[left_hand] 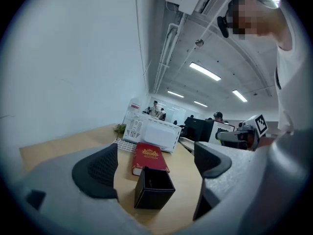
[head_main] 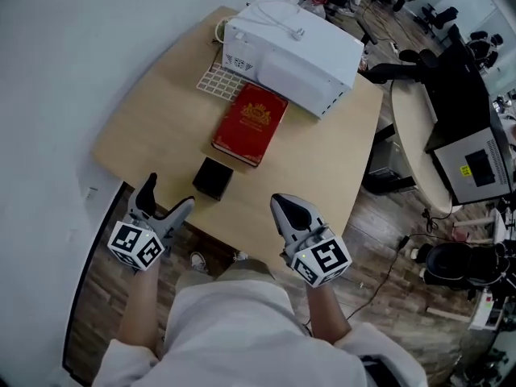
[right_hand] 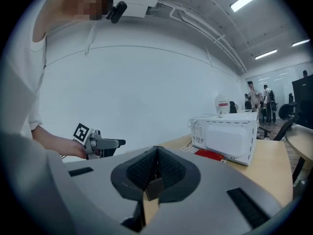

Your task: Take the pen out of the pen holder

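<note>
A black square open-topped pen holder (head_main: 214, 178) stands upright on the light wooden table (head_main: 322, 176), near its front edge. Its long axis is vertical and its mouth faces up. The inside is dark, and a pen cannot be made out in it. Just behind it lies a red hardcover book (head_main: 251, 123) with a gold emblem and gold lettering on the cover, too small to read. The book's long side runs away from the person, toward a white microwave oven (head_main: 294, 55). A red-and-white sticker on the oven's upper corner shows in the left gripper view, its print illegible. A white gridded flat piece (head_main: 218, 79) lies beside the oven, just beyond the book's far end. The left gripper (head_main: 169, 193) hovers just left of the pen holder. Its jaws are spread wide with nothing between them, and its own view frames the holder (left_hand: 154, 187) and the book (left_hand: 149, 158) on the table beyond. The right gripper (head_main: 284, 208) hangs over the table's front edge, apart from the holder. Its jaws are pressed together on nothing, and the holder (right_hand: 154, 187) shows beyond them. Each gripper's cube bears black-and-white square markers.
</note>
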`<action>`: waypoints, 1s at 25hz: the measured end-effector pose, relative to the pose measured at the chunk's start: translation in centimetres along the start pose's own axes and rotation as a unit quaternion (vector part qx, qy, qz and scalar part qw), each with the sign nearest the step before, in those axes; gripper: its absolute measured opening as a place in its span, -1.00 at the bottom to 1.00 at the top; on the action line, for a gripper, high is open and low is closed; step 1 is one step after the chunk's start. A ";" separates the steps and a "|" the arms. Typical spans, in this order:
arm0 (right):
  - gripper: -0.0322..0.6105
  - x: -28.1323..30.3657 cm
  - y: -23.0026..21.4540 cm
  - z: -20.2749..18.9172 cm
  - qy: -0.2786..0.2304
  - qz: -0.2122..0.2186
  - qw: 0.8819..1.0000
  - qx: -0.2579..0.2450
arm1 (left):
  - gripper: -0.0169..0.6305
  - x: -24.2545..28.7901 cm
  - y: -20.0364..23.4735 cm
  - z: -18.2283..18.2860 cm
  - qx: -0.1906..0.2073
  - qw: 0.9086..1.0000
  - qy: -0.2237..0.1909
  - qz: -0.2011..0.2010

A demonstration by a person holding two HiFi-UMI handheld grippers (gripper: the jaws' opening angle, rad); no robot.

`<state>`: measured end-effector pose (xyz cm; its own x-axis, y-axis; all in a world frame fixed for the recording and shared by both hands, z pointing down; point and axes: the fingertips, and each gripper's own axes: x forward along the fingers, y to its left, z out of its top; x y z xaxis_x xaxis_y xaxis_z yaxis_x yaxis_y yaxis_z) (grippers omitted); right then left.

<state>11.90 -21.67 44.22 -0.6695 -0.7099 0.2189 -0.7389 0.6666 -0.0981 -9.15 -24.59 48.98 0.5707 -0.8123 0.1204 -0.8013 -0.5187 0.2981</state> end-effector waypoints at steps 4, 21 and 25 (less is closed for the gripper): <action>-0.89 1.3 0.0 -0.8 0.014 0.024 1.000 0.008 | 0.47 1.2 1.0 -1.7 0.010 1.000 0.028 0.010; -0.89 3.5 -0.1 -4.8 0.070 0.048 0.996 0.021 | -0.18 11.5 3.0 -10.1 0.141 0.965 0.218 -0.042; -0.89 3.4 0.0 -5.1 0.079 0.054 0.995 0.013 | -0.18 12.7 3.1 -10.8 0.165 0.956 0.241 -0.036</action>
<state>9.97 -22.94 49.95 -0.7257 -0.5893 0.3551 -0.6671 0.7290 -0.1535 -2.39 -33.66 61.62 0.5794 -0.5958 0.5562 -0.7244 -0.6892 0.0164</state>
